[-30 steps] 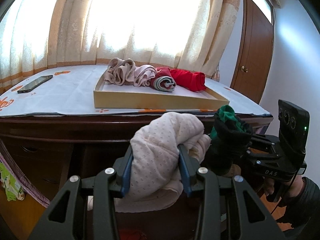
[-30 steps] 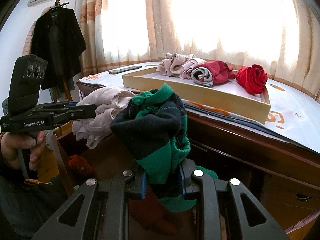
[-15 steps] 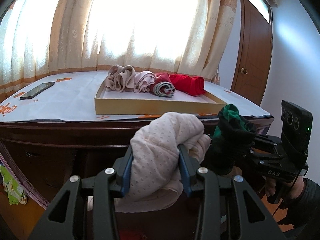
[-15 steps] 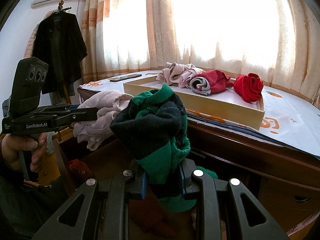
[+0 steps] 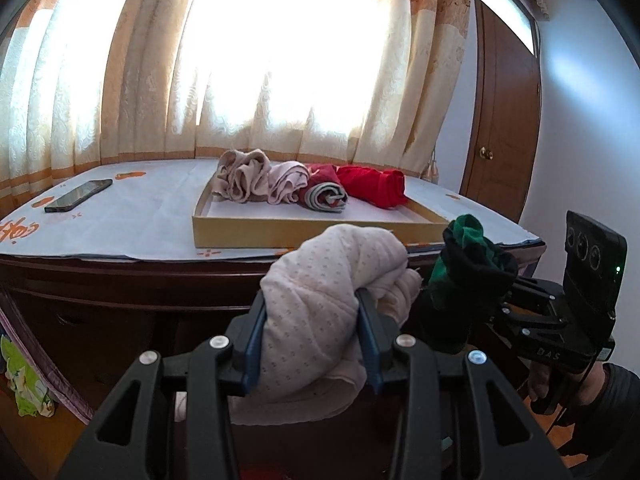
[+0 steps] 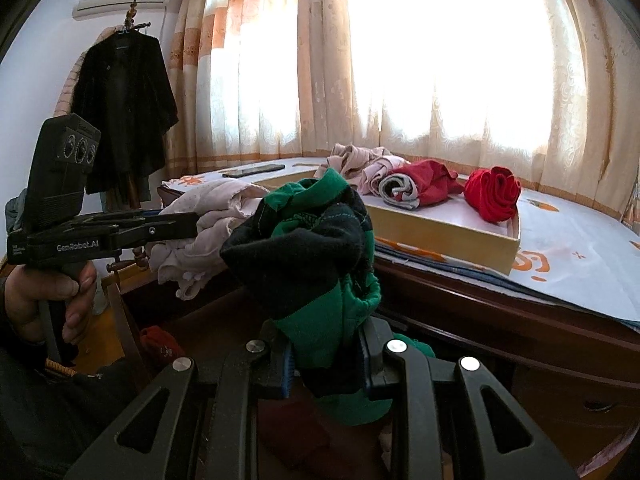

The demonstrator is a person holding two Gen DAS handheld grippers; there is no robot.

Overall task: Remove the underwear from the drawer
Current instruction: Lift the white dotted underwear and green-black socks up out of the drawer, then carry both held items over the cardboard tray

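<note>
Both grippers clamp underwear before the dresser (image 5: 120, 280).
Left gripper (image 5: 310, 344) pinches pink underwear (image 5: 316, 312); right gripper (image 6: 324, 356) pinches green-black underwear (image 6: 308, 248). Only the right view shows a coat (image 6: 124, 112).

two hand-held grippers (image 5: 310, 336) (image 6: 324, 354), six underwear rolls (image 5: 312, 320), one tray (image 5: 304, 232), one phone (image 5: 78, 195).
</note>
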